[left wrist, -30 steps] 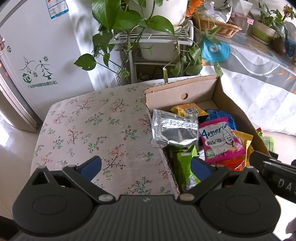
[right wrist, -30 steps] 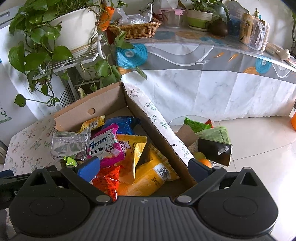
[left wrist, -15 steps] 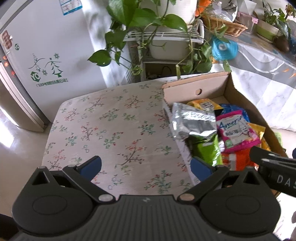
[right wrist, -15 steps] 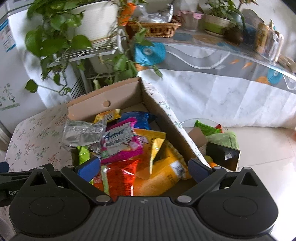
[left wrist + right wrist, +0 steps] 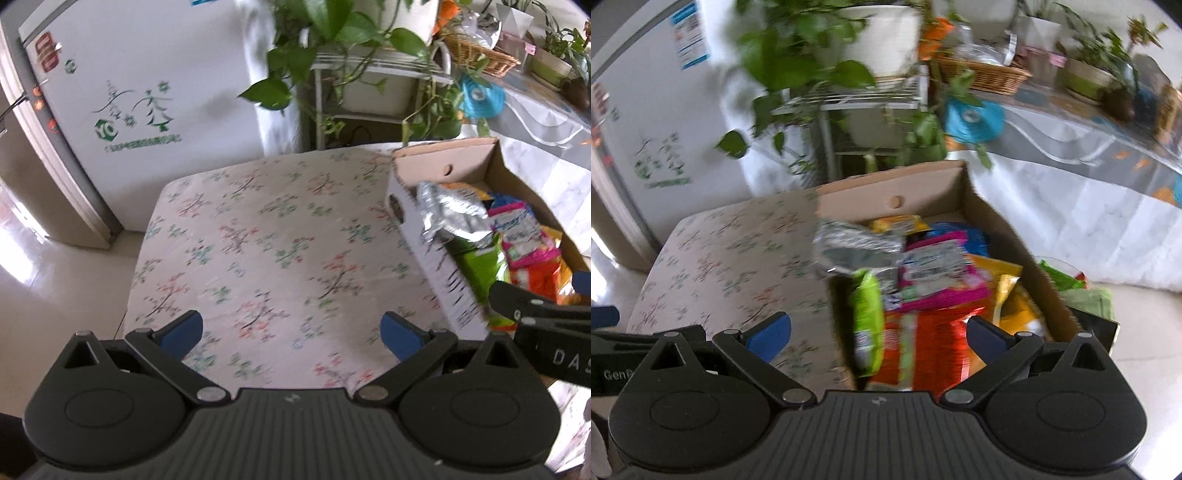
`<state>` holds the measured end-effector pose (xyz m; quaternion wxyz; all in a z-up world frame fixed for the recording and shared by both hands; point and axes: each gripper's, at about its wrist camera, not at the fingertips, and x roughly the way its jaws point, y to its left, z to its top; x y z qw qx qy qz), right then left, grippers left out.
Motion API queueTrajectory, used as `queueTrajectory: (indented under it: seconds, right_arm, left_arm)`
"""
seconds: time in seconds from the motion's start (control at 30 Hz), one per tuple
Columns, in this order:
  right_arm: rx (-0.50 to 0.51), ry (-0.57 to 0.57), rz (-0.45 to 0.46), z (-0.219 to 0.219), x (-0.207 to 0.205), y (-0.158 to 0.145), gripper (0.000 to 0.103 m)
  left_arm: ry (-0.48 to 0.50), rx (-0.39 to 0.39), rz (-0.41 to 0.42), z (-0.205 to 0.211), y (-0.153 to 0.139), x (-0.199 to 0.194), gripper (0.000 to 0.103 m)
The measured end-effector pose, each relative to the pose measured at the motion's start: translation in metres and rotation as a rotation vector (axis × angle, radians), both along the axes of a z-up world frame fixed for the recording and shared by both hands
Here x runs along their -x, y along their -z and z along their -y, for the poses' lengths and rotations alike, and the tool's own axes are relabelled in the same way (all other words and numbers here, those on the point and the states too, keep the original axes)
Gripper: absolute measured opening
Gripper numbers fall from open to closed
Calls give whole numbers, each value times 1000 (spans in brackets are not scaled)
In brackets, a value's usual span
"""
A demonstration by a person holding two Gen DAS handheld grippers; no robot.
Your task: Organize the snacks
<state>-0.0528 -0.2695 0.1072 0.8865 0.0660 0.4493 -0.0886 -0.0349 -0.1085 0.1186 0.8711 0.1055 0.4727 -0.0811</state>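
Snack packets fill the cardboard box [image 5: 495, 162], which sits on the floral tablecloth [image 5: 266, 251] at its right side, taking the box as the landmark for everything else. A crinkled silver foil packet [image 5: 450, 218] lies on top near the box's left wall, partly overhanging it. Just right of the foil packet is a pink packet [image 5: 521, 236], and nearer the camera than the foil one a green packet [image 5: 868, 317] stands on edge against the left wall. An orange-red packet [image 5: 934, 343] lies at the near end of the box, with yellow packets [image 5: 1012, 299] to its right and a blue packet [image 5: 964, 236] toward the far end wall.

The left gripper [image 5: 291, 332] is spread wide with nothing between its blue-tipped fingers [image 5: 181, 328]; it hangs over bare tablecloth, left of the box. The right gripper [image 5: 879, 332] is likewise spread and holds nothing, poised above the box's near end, its left finger over the cloth and its right finger over the orange-red packet. Both views are motion-blurred.

Beyond the box stands a white wire plant stand [image 5: 369, 96] with a trailing green plant [image 5: 332, 48]. Left of the stand is a white refrigerator [image 5: 129, 92]. A wicker basket [image 5: 982, 74] rests on the covered counter behind the box.
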Motion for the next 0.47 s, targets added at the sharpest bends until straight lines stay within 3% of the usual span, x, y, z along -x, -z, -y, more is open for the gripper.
queueTrajectory:
  seconds: [0.2,0.47]
  right_arm:
    - [16,-109,-4,-39,5,11,103]
    - [-39,-236,-58,-74,3,34,103]
  left_arm:
    - [-24,7,-36,-41,12,5,102]
    - [-65,2,-86,-93,31,2,102]
